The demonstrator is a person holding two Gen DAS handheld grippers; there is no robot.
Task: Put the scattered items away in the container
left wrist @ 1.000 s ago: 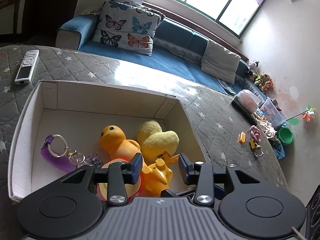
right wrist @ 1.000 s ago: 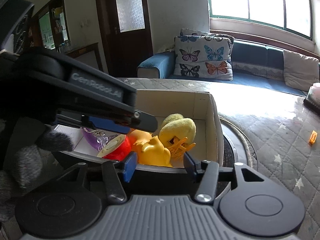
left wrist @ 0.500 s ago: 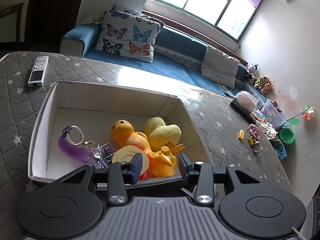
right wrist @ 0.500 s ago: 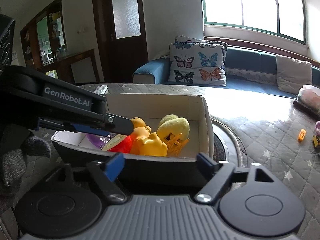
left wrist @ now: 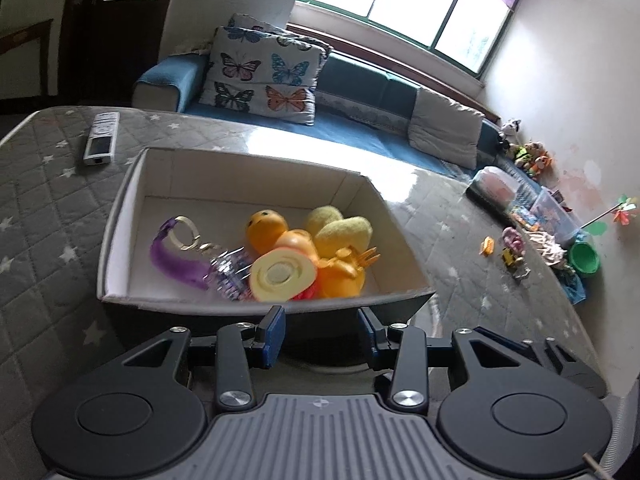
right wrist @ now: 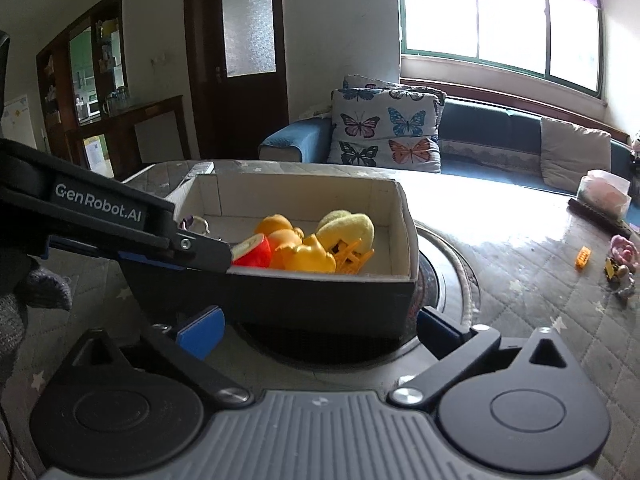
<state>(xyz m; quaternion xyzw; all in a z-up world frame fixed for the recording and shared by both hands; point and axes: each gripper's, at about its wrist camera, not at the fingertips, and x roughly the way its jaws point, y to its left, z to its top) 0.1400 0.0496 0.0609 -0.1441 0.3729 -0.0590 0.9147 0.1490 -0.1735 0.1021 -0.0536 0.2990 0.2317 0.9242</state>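
Both claws hover empty just short of the box's near wall. Left gripper (left wrist: 322, 334) holds its blue-padded fingers (left wrist: 272, 334) parted, with nothing between them. Right gripper (right wrist: 316, 330) is spread wider, its fingers (right wrist: 200, 332) also clear of any object. From the right wrist view, the left gripper's black body reaches in from the left, its tip over the near left corner of the box.

Inside the box (left wrist: 120, 216), which sits on a grey star-quilted table (left wrist: 44, 216), lies a heap of toys: a purple keyring (left wrist: 176, 256) toward the left, an orange duck (left wrist: 266, 230) in the middle, a yellow plush (left wrist: 344, 232) behind it toward the right wall, and a round cream-and-red toy (left wrist: 280, 276) against the near wall, touching the duck. A small orange clip (right wrist: 352, 258) rests beside the plush.

Outside the box, a remote (left wrist: 102, 138) lies on the table beyond the far left corner. Well apart to the right, several small toys remain scattered on the table, among them an orange block (right wrist: 583, 258) and a yellow toy vehicle (right wrist: 614, 269).
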